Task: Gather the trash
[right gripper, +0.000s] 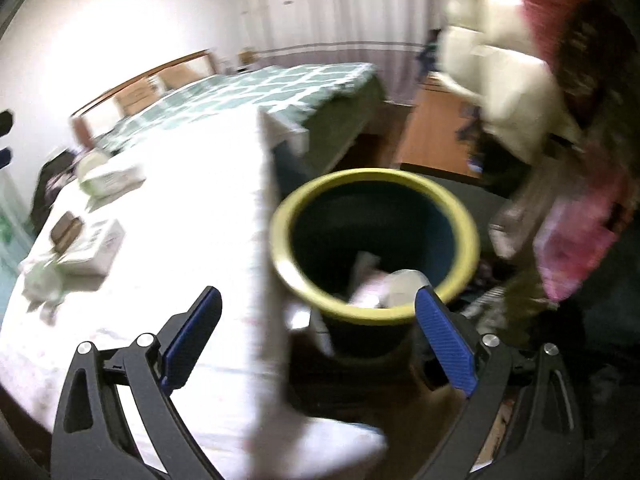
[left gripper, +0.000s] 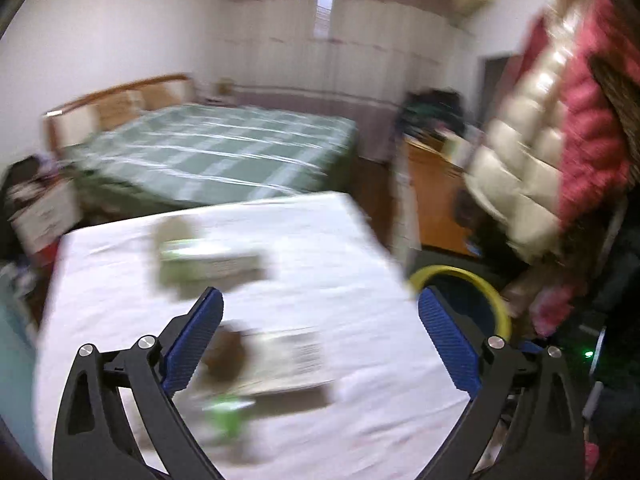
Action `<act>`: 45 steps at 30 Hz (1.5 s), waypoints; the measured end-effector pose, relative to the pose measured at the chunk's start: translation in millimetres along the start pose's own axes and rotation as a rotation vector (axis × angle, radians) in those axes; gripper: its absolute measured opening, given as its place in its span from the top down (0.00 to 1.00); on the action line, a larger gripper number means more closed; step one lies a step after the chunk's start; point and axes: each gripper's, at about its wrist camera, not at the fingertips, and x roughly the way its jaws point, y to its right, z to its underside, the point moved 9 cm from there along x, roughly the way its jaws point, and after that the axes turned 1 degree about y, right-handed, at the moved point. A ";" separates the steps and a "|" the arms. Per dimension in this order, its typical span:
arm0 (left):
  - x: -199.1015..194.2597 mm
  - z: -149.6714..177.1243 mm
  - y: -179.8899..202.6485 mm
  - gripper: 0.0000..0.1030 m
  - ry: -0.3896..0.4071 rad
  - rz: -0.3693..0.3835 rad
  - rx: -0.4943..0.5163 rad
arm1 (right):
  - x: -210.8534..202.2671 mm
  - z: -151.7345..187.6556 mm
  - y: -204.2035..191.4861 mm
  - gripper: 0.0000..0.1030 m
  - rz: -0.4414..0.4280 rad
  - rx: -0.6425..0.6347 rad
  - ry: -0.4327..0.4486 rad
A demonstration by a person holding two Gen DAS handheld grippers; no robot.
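Over table (left gripper: 360,280) right edge: left gripper (left gripper: 320,312) agape, empty; right gripper (right gripper: 318,312) agape, empty, above bin (right gripper: 376,200).

A bedroom under bright, washed-out light

White walls (left gripper: 100,32) close the room, and pale floor-length curtains (left gripper: 340,48) cover the far side, with a bright slit of window (left gripper: 325,8) showing between them. A bed (left gripper: 216,152) with a green checked cover and a wooden headboard (left gripper: 120,100) stands against the left wall. An orange-brown wooden cabinet (left gripper: 432,200) sits right of the bed, clutter piled on top. Puffy white and pink jackets (left gripper: 552,120) hang at the right edge
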 end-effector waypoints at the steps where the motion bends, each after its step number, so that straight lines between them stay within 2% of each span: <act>1: -12.8 5.1 -22.0 0.05 0.015 -0.045 -0.028 | 2.2 -0.9 -18.3 0.10 -0.028 -0.023 -0.004; 3: -36.6 17.8 -67.9 0.05 0.033 -0.128 -0.096 | 6.8 -4.9 -50.3 0.10 -0.075 -0.058 -0.008; 7: -70.9 44.0 -140.9 0.05 0.051 -0.233 -0.203 | 10.2 -19.4 -123.7 0.10 -0.203 -0.136 -0.004; 10: -84.5 57.9 -175.4 0.05 0.058 -0.265 -0.252 | 9.6 -32.9 -177.8 0.10 -0.298 -0.212 0.011; 13: -89.7 72.4 -195.8 0.05 0.050 -0.262 -0.284 | 16.3 -46.8 -223.8 0.10 -0.393 -0.306 0.011; 18: -90.1 89.4 -209.0 0.05 0.041 -0.254 -0.310 | 41.1 -62.2 -269.3 0.10 -0.442 -0.437 -0.009; 23: -77.8 95.6 -205.3 0.05 0.020 -0.253 -0.318 | 58.2 -58.9 -295.7 0.10 -0.473 -0.543 -0.038; 29: -65.9 97.7 -202.8 0.05 0.006 -0.253 -0.320 | 78.4 -54.0 -308.6 0.11 -0.488 -0.646 -0.054; 33: -61.4 99.2 -200.1 0.05 -0.007 -0.256 -0.311 | 91.2 -46.6 -318.7 0.19 -0.503 -0.725 -0.095; 40: -55.5 101.2 -202.5 0.05 -0.019 -0.261 -0.320 | 112.1 -31.0 -326.0 0.43 -0.501 -0.804 -0.185; 45: -53.5 103.1 -202.7 0.05 -0.029 -0.258 -0.322 | 109.2 -35.0 -324.1 0.44 -0.537 -0.753 -0.194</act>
